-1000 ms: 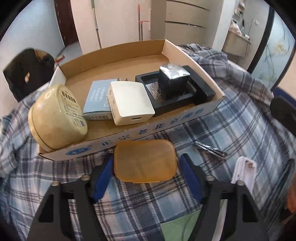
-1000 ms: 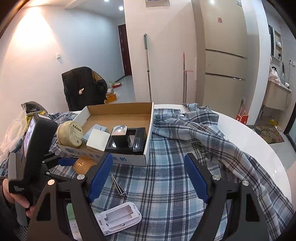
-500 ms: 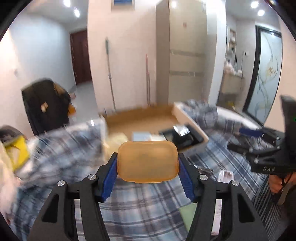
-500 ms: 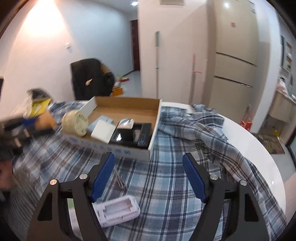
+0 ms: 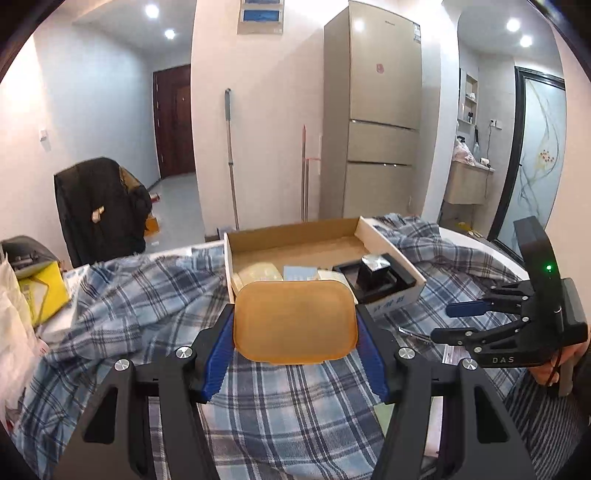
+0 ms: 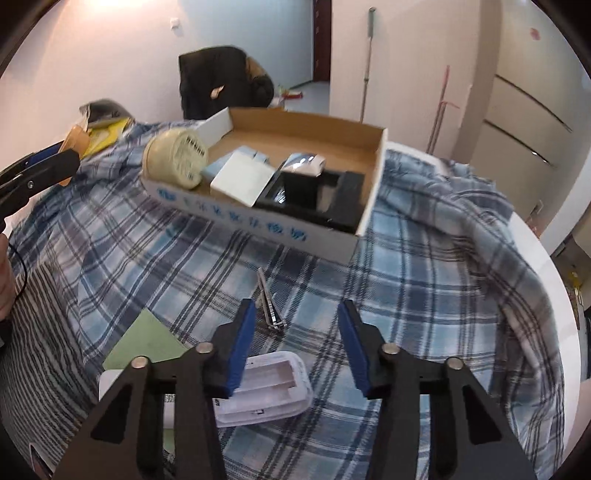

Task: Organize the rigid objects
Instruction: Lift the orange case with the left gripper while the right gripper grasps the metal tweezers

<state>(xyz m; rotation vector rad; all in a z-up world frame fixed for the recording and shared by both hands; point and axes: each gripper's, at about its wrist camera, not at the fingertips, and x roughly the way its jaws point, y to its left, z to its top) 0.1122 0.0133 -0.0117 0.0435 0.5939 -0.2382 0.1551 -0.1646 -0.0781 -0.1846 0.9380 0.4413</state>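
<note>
Left claw (image 5: 295, 325) grips amber soap (image 5: 294, 320); right claw (image 6: 295, 345) closing, seemingly empty.

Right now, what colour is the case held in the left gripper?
Translucent orange case; the left wrist view shows it best.

amber box (image 5: 294, 320), blue plaid cloth (image 6: 424, 280), brown carton (image 6: 373, 177)

tall fridge (image 5: 373, 122); dark door (image 5: 173, 122); ceiling spotlights (image 5: 152, 11)
</note>
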